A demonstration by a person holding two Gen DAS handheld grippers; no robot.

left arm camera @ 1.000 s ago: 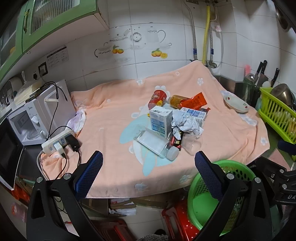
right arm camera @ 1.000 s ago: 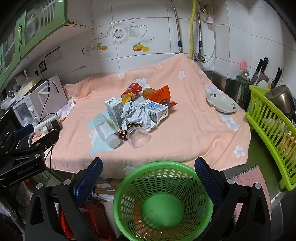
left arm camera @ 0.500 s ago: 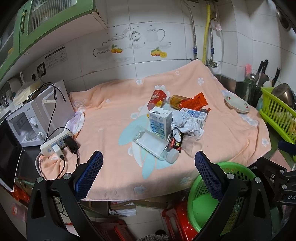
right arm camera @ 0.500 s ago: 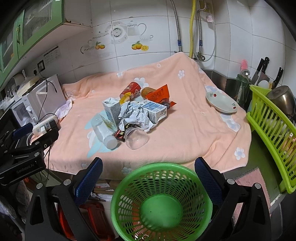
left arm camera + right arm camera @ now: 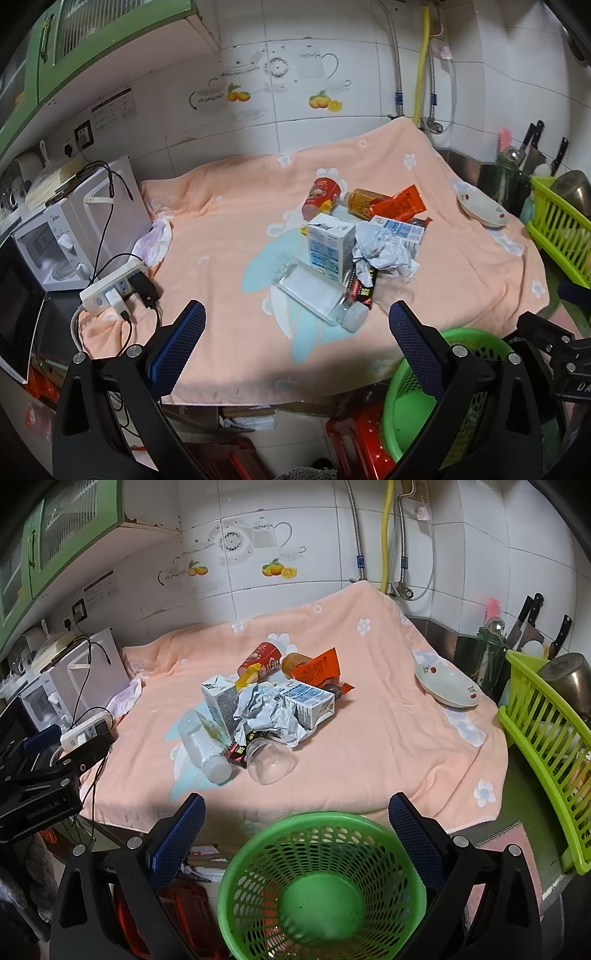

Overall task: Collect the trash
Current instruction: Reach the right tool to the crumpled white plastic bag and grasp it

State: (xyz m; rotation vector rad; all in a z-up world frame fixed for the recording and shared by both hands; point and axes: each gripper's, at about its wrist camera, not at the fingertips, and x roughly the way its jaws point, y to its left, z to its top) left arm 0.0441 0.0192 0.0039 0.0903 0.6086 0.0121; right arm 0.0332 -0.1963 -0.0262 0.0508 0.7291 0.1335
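A pile of trash lies mid-counter on a peach towel (image 5: pixel 229 236): a clear plastic bottle (image 5: pixel 317 293), a white carton (image 5: pixel 330 245), crumpled paper (image 5: pixel 382 251), a red cup (image 5: pixel 321 195) and an orange wrapper (image 5: pixel 402 203). The right wrist view shows the bottle (image 5: pixel 203 746), a clear cup (image 5: pixel 269 762), a second carton (image 5: pixel 310 703) and the crumpled paper (image 5: pixel 262 712). An empty green basket (image 5: pixel 321 886) stands below the counter edge. My left gripper (image 5: pixel 297 339) is open, short of the bottle. My right gripper (image 5: pixel 295 830) is open above the basket.
A microwave (image 5: pixel 70 236) and a power strip (image 5: pixel 114 291) with cables sit at the left. A white dish (image 5: pixel 445 685), knives (image 5: pixel 528 620) and a lime dish rack (image 5: pixel 546 738) stand at the right. Red stools (image 5: pixel 354 435) sit under the counter.
Both grippers have drifted slightly, so the trash pile sits a little left and nearer in view. Both stay open and empty. The trash has not moved.
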